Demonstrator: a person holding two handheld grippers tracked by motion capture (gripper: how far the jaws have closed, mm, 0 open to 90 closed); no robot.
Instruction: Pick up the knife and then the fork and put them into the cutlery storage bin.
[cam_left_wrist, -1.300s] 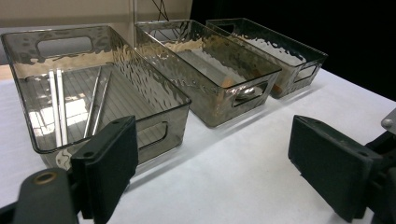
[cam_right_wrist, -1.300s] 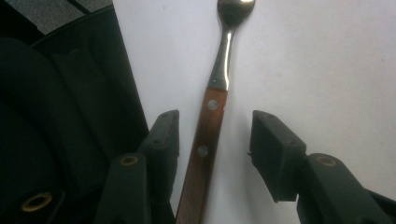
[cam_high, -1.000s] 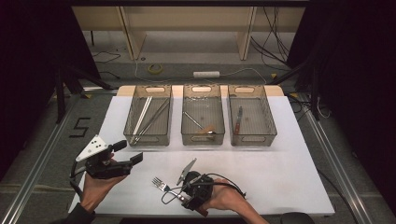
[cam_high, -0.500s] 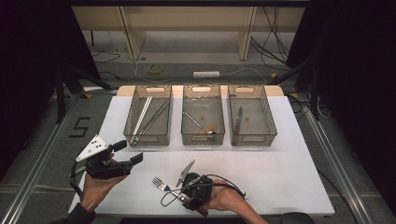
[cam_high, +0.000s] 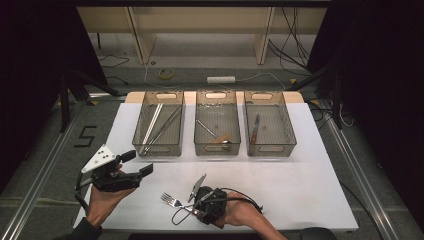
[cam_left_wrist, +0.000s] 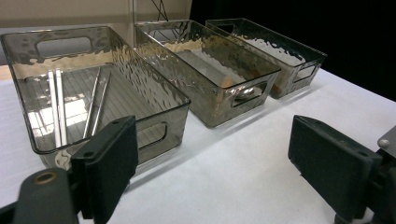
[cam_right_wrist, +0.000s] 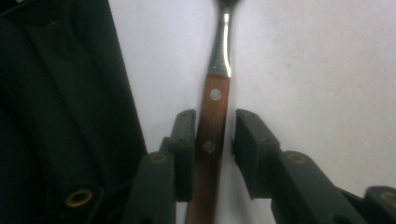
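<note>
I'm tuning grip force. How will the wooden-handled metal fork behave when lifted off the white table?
The wooden-handled metal fork looks rigid, so it probably won't bend. Its slim handle lies flat on the white table, so it likely won't roll. With the right gripper holding only the handle, the tines may dip.

High view overlooks the table; both gripper views skim it closely.

Fork — brown wooden handle, silver neck; smoky rippled bins on a white table.
</note>
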